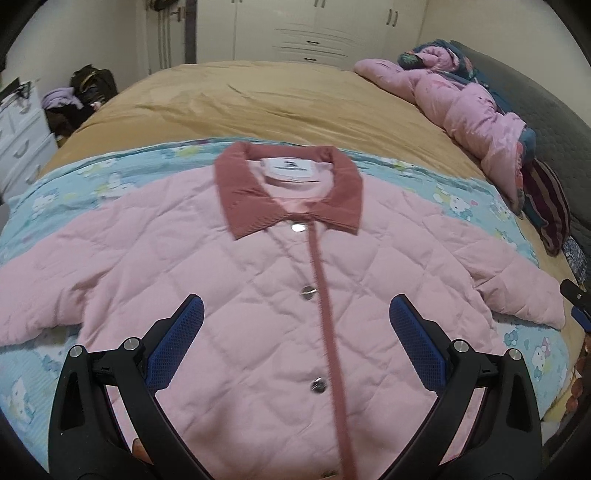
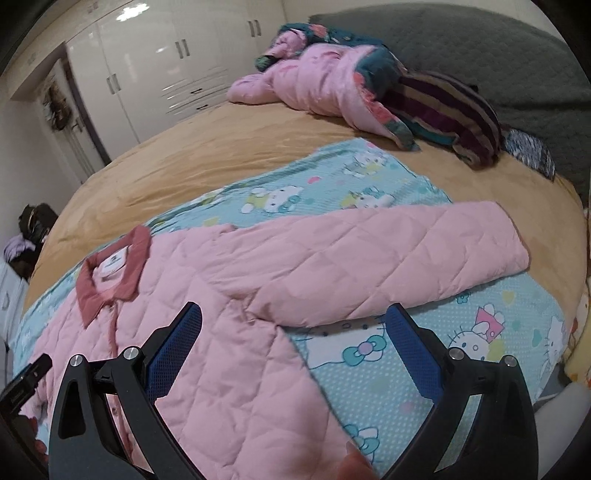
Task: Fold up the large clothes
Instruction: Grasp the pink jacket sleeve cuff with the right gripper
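A pink quilted jacket (image 1: 258, 273) with a darker pink collar (image 1: 288, 188) lies face up and buttoned on a blue cartoon-print sheet (image 1: 74, 184), both sleeves spread out. My left gripper (image 1: 295, 310) hovers open over the jacket's chest, blue pads either side of the button placket. In the right wrist view, the jacket (image 2: 221, 354) fills the lower left and its right sleeve (image 2: 388, 254) stretches out to the right. My right gripper (image 2: 295, 317) is open above the armpit where sleeve meets body, holding nothing.
The sheet (image 2: 369, 387) covers a bed with a tan cover (image 1: 277, 99). A heap of pink and patterned bedding (image 2: 332, 85) and a striped cushion (image 2: 454, 110) lie by the grey headboard (image 2: 498, 48). White wardrobes (image 1: 314, 29) stand behind; a white dresser (image 1: 18, 136) stands at left.
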### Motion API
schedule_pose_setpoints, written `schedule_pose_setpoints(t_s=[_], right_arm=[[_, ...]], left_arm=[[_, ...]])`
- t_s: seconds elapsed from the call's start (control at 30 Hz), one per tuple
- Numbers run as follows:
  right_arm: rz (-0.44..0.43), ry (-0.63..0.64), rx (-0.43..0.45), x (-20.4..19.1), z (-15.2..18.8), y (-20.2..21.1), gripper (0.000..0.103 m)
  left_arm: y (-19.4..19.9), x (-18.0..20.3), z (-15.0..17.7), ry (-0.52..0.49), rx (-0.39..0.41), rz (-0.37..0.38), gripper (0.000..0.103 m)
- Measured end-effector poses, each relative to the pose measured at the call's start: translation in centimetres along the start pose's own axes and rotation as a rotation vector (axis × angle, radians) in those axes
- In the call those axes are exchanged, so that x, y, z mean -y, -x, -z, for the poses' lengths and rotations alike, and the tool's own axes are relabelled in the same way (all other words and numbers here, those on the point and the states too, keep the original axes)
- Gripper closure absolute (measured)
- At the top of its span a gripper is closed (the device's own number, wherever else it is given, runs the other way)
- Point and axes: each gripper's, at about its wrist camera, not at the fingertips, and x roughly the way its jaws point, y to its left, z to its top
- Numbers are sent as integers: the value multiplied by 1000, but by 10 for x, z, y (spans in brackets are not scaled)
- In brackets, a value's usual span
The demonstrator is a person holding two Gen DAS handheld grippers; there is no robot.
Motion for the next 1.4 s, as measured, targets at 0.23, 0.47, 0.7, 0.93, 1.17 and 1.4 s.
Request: schedule_pose_setpoints(t_s=[0.23,0.47,0.7,0.93,1.17,1.4], right_arm=[[58,-140,-49,51,-12,-41,4],[118,-324,-76,112,-20,-77,4],[179,-531,-108,173,-16,-113,4],[92,-793,-75,233,-10,-140,4],[39,-958,24,271,-19,-145,30],[-97,-861,131,261,-52,-129,83]], left_arm=[[-33,26,-8,-23,-31,49,9],[-60,34,-16,-46,-52,17,9],[-76,26,-25,-33,-45,-42,9],[-83,18,-33,-25,-41,-72,9],[-78,7,-30,8,-28,-69,9],[-62,-4,-38,20,-21,-50,9]])
